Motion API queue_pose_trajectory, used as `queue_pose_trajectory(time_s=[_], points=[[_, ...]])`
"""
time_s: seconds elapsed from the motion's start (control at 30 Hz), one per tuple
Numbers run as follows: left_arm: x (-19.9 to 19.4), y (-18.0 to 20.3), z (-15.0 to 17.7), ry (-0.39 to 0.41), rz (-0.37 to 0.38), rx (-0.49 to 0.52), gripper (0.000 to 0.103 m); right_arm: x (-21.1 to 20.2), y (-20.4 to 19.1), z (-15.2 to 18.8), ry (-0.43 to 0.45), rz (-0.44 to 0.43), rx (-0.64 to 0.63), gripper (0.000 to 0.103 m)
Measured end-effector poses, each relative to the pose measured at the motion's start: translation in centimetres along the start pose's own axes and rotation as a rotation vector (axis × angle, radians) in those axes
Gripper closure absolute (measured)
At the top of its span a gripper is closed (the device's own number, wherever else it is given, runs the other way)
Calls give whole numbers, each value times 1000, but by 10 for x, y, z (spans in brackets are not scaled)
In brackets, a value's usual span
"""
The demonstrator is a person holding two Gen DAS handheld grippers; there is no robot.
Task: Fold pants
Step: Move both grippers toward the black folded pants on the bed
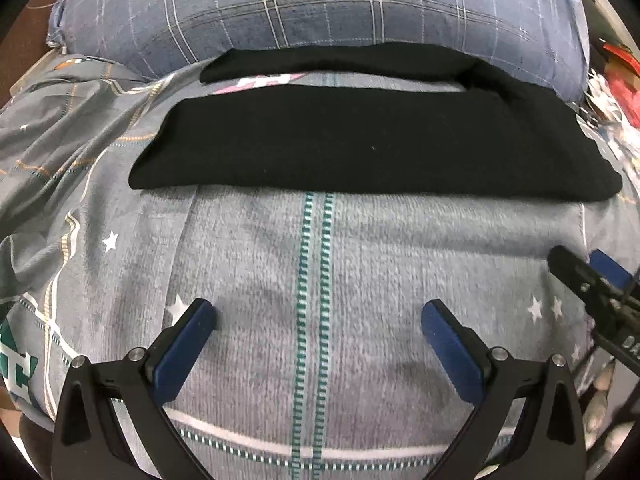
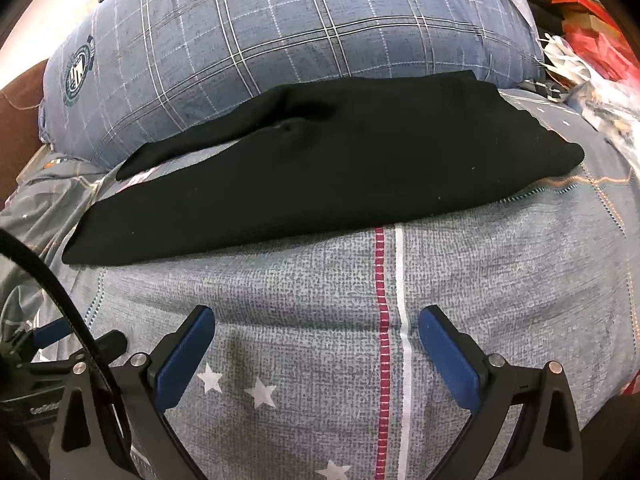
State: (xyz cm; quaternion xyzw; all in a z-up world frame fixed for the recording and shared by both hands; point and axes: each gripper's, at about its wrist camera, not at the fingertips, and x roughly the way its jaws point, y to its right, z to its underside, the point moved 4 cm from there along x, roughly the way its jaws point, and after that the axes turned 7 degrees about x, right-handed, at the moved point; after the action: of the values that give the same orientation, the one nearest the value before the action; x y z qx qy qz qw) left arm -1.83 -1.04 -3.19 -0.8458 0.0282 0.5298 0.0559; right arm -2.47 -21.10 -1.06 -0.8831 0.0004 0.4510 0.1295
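The black pants [image 1: 360,140] lie folded in a long flat band across the grey bedspread [image 1: 256,240], just in front of the pillow. They also show in the right wrist view [image 2: 320,172], with one leg edge lying behind the other. My left gripper [image 1: 318,316] is open and empty, above the bedspread, well short of the pants. My right gripper [image 2: 316,320] is open and empty too, equally short of them. The right gripper's tip also shows at the right edge of the left wrist view [image 1: 588,280].
A blue plaid pillow [image 1: 320,4] lies right behind the pants, also in the right wrist view [image 2: 280,28]. Red and white clutter [image 2: 580,40] sits past the bed's right side. The bedspread bunches into folds on the left [image 1: 52,152].
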Motion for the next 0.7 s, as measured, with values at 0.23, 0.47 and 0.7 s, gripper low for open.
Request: queue_pose_trajectory(time_s=[0.23, 0.47, 0.7], points=[[-40, 4, -5, 70, 40, -38, 17, 5, -10, 5, -62, 109, -197, 0], [-91, 7, -19, 194, 40, -21, 17, -9, -2, 10, -72, 40, -131, 0], [-117, 14, -3, 220, 47, 12, 17, -47, 18, 15, 13, 16, -2, 0]])
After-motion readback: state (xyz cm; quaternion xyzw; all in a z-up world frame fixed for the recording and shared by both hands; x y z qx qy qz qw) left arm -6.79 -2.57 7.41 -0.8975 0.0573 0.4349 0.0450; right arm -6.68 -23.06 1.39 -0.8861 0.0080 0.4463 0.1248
